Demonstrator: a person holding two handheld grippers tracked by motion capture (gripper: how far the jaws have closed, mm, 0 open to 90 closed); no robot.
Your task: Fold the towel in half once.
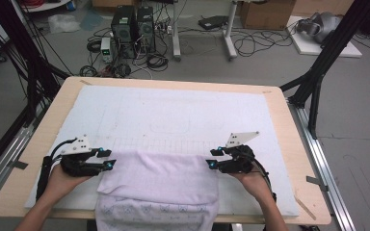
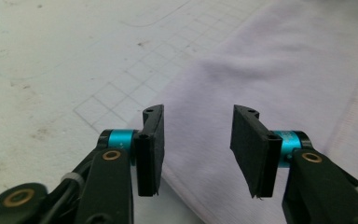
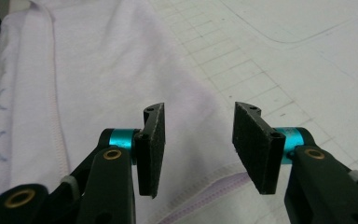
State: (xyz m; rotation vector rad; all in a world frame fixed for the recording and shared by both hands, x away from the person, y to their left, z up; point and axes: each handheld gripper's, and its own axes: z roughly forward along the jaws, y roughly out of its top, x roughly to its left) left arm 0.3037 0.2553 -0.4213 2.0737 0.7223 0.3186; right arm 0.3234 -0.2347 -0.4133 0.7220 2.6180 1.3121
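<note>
Lying folded at the near edge of the counter (image 1: 289, 120), a pale lilac garment (image 1: 159, 183) spreads flat on the white gridded mat (image 1: 173, 110), its lower part draping over the counter's front edge. High view: the garment sits between the two tools, the left gripper (image 1: 110, 159) at its left corner and the right gripper (image 1: 212, 158) at its right corner, each held in a hand coming in from below. Left gripper view: soft, slightly fuzzy knit with a rounded fold edge (image 2: 270, 60); black fingers (image 2: 151, 149) stand apart, released, nothing between them, cloth lying below. Right gripper view adds detail the high view lacks: a stitched hem and seam lines on the cloth (image 3: 98, 70), plus faint blue printed marks near its far edge; fingers (image 3: 256, 144) likewise parted and empty above the fabric. Finger pads are flat, matte, rectangular blocks on teal metal collars. Mat surface is foam-like, ruled in pencil squares, with scattered grey smudges. The floor beyond the counter carries computer towers (image 1: 132, 29) and loose cables.
</note>
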